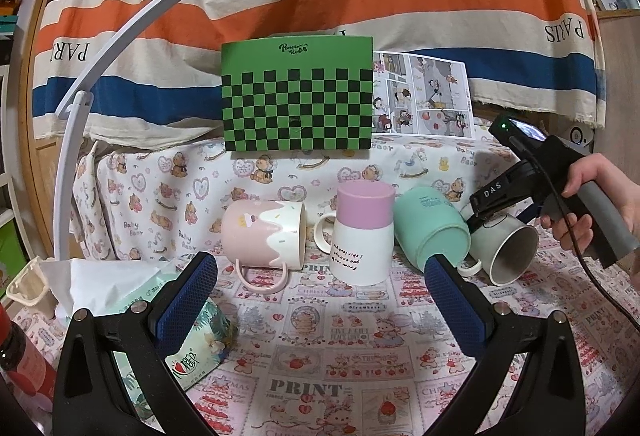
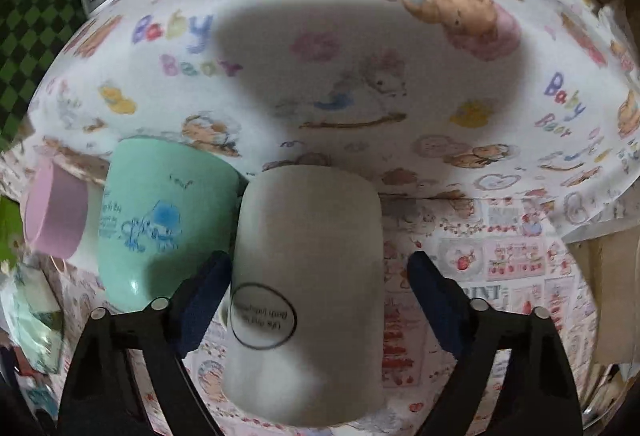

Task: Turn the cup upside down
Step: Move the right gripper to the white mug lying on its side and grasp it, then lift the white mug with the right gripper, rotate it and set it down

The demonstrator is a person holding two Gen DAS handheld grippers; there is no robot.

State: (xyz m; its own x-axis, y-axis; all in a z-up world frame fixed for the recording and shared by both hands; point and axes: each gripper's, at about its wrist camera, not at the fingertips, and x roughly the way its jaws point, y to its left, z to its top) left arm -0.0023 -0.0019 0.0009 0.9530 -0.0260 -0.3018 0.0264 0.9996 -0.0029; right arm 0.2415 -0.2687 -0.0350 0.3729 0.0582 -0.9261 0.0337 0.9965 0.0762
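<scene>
Several mugs sit in a row on the printed tablecloth. A white mug (image 1: 505, 249) lies on its side at the right, mouth facing me; in the right wrist view it (image 2: 308, 276) fills the middle between the fingers. My right gripper (image 2: 316, 288) is open around it: the left pad is close to or touching it, the right pad stands apart. Beside it a mint mug (image 1: 432, 226) lies tilted. A pink-and-white mug (image 1: 362, 236) stands upside down. A pink drip-pattern mug (image 1: 262, 234) lies on its side. My left gripper (image 1: 320, 284) is open and empty, in front of the row.
A green checkered board (image 1: 298, 98) and a comic sheet (image 1: 424, 94) lean against the striped cloth at the back. A tissue pack (image 1: 192, 340) and a red bottle (image 1: 20, 360) lie at the near left. A white curved lamp arm (image 1: 104, 68) rises on the left.
</scene>
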